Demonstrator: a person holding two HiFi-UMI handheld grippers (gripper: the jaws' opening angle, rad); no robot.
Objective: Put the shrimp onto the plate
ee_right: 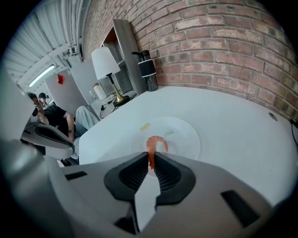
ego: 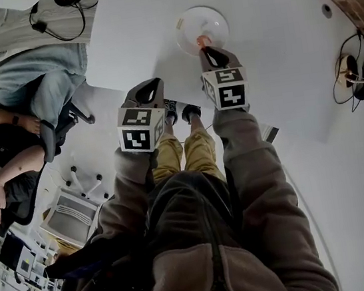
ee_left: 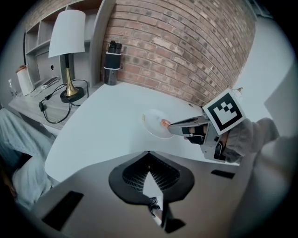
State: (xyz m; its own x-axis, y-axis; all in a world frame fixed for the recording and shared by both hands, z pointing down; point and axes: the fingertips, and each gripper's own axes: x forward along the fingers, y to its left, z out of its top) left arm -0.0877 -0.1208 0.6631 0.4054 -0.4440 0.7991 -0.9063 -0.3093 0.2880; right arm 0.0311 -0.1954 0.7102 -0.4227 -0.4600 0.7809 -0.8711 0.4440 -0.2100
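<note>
My right jaws are pinched nearly closed on the shrimp. They grip its straight orange tail end, while its curled body arcs out past the tips. The shrimp hangs over the near part of the plate, a pale round dish on the white counter; I cannot tell whether the curl touches the plate's surface.

My left jaws are closed tip to tip with nothing between them. They are held off the near edge of the counter, well back from the plate, and from there I see my right gripper reaching in over the plate's rim.

Far across the counter, against the brick wall, stands a dark bottle. Beside it, on a lower grey surface, stands a lamp with a white shade and a brass stem. In the head view, a seated person in dark clothes is at the left, away from the counter.
</note>
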